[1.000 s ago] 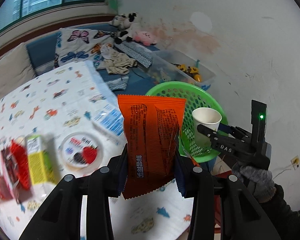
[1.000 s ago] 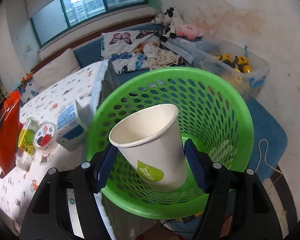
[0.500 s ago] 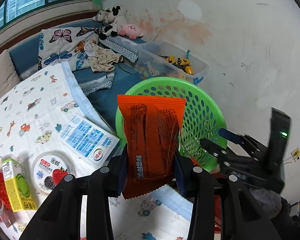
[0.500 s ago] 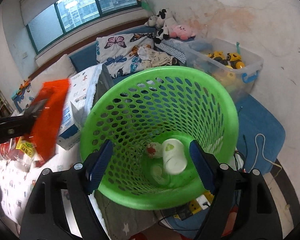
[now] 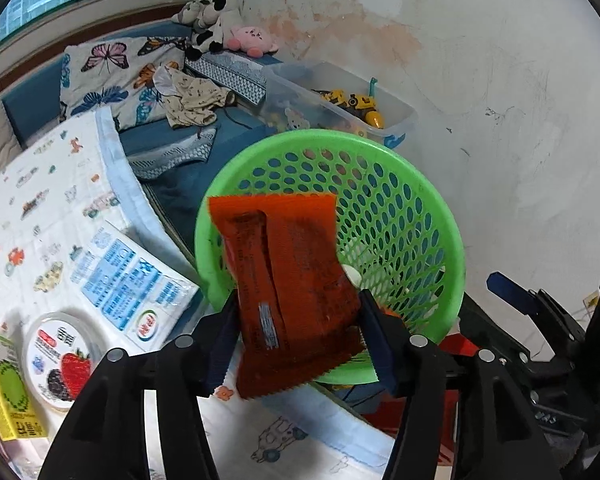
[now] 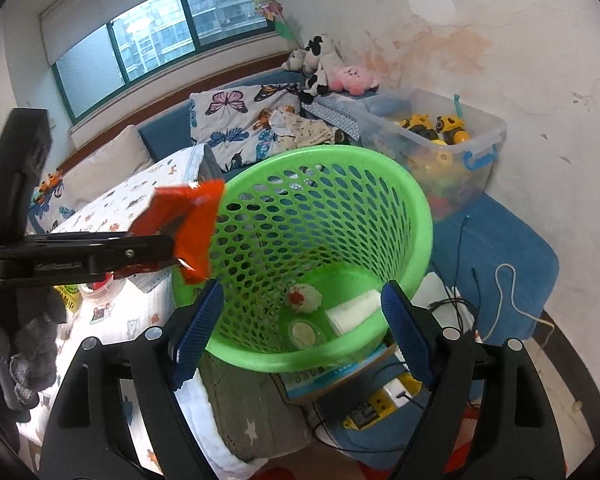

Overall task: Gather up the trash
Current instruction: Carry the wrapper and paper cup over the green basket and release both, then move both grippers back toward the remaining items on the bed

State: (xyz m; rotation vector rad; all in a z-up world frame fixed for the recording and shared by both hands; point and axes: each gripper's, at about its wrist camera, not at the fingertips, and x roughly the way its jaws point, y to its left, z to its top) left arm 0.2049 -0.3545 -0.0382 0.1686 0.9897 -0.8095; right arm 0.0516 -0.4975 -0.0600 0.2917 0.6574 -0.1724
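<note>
- The left gripper (image 5: 298, 332) is clamped on an orange snack wrapper (image 5: 290, 292), its two blue-padded jaws pressing the lower part of the packet from either side.
- The wrapper stands roughly upright, tilted a little, its top edge in front of the near rim of the green basket (image 5: 428, 216); from the right wrist view it hangs at the basket's left rim (image 6: 198, 220), partly over the opening.
- The right gripper (image 6: 296, 334) is spread wide with nothing between its jaws, poised above the near rim of the basket (image 6: 416, 208).
- Down in the bottom of the basket lie a white paper cup (image 6: 354, 312) on its side, a crumpled white-and-red scrap (image 6: 304, 298) and a small round lid (image 6: 302, 332), close together.
- On the patterned cloth covering the table (image 5: 40, 208), beside the basket, sit a blue-and-white carton (image 5: 128, 276) lying flat, a round yoghurt tub (image 5: 60, 360) with a strawberry on its lid, and a yellow-green juice box (image 5: 8, 388) at the left edge.
- Behind the basket, against the stained wall, a clear storage bin (image 6: 440, 136) holds yellow toys, and plush animals (image 6: 328, 68) sit on the blue bench under the window.
</note>
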